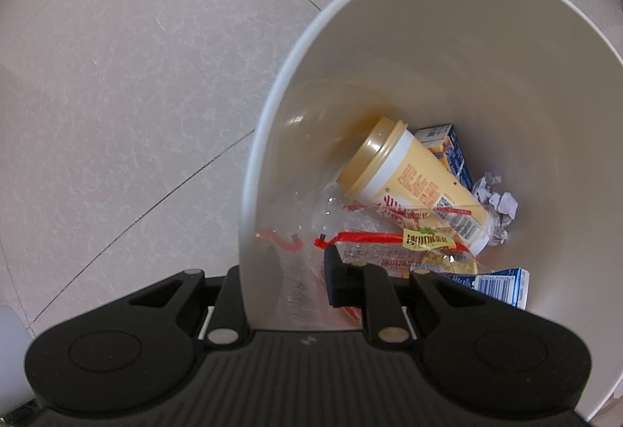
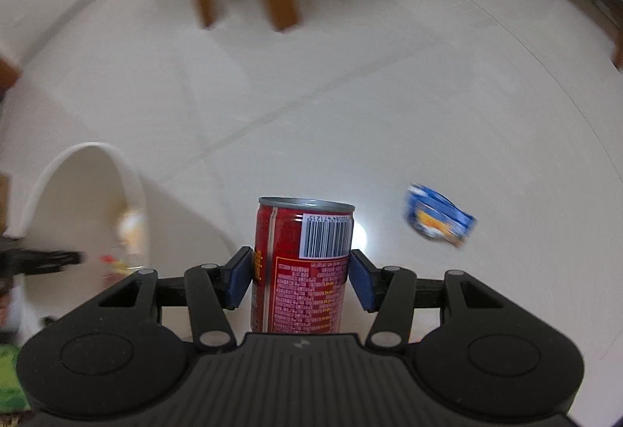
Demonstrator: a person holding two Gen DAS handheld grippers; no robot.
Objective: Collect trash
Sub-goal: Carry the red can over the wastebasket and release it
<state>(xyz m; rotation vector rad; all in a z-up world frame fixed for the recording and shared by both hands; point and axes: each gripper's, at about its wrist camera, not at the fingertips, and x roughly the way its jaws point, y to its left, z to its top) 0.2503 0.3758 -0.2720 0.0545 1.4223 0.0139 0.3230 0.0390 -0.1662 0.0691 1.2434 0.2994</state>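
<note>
Can (image 2: 305,263) upright between the right gripper (image 2: 303,277) pads, long axis running straight away from the camera, silver rim at the far end, barcode facing up. Blue pads (image 2: 239,279) press both its sides — a firm pinch at medium spread, can held above the tile floor (image 2: 350,96). Blue wrapper (image 2: 440,218) lies on the floor to the right, well apart. Bin (image 2: 128,177) sits near left. Left gripper (image 1: 286,271) clamps the bin wall (image 1: 249,232), fingers nearly together — one outside, one inside. Inside the bin: yellow cup (image 1: 412,181) on its side, lid toward the left wall, plus clear wrappers (image 1: 389,247), blue cartons (image 1: 451,150) and crumpled paper (image 1: 498,205).
</note>
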